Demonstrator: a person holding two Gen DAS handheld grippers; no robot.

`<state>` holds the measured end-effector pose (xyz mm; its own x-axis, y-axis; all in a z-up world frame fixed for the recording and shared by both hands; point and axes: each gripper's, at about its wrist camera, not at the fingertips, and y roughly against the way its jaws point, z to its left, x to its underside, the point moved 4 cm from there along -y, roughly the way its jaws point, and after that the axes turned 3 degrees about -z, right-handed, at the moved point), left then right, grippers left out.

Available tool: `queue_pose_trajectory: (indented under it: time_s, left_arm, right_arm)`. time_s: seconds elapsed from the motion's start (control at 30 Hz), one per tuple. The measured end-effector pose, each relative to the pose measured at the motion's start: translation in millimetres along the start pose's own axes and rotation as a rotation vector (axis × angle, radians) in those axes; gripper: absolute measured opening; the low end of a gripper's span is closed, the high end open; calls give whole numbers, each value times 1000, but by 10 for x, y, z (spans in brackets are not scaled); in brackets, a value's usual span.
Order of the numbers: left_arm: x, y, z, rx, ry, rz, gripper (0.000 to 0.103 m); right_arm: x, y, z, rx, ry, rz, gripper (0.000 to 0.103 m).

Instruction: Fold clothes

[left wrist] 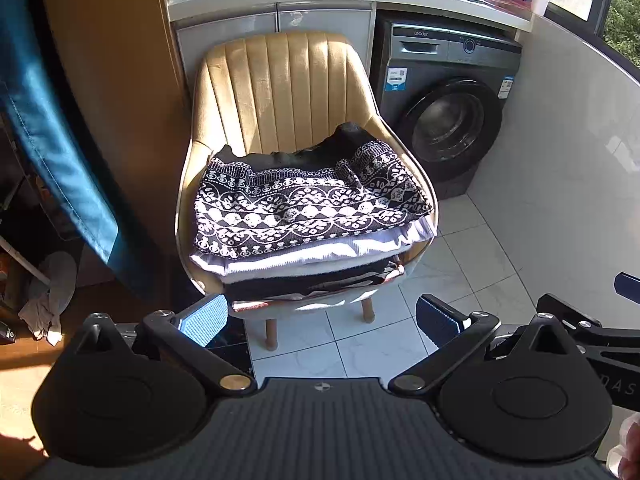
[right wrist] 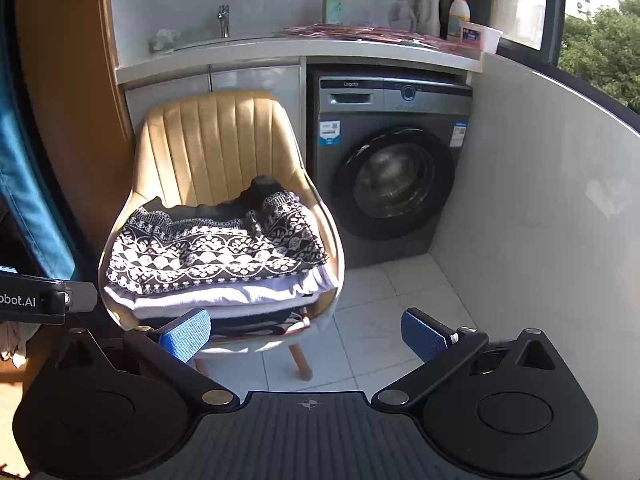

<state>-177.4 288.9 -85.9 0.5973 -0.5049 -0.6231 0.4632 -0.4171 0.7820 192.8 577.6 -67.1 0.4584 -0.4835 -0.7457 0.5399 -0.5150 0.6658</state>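
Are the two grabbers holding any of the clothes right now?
No. The left gripper and the right gripper are both open and empty. The patterned garment lies on the clothes pile on the chair.

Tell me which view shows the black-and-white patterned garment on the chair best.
The left wrist view: the patterned garment sits near the centre, large, with its pattern and the folded layers beneath it clearly visible. The right wrist view shows the same garment smaller and off to the left.
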Motion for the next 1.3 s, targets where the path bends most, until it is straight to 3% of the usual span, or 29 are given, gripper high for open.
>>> queue_pose_trajectory:
  time_s: [1.3]
  left_arm:
    - [-8,30,104,-21,29,1,103]
  right_arm:
    - [-11,1,100,-16,5,3,102]
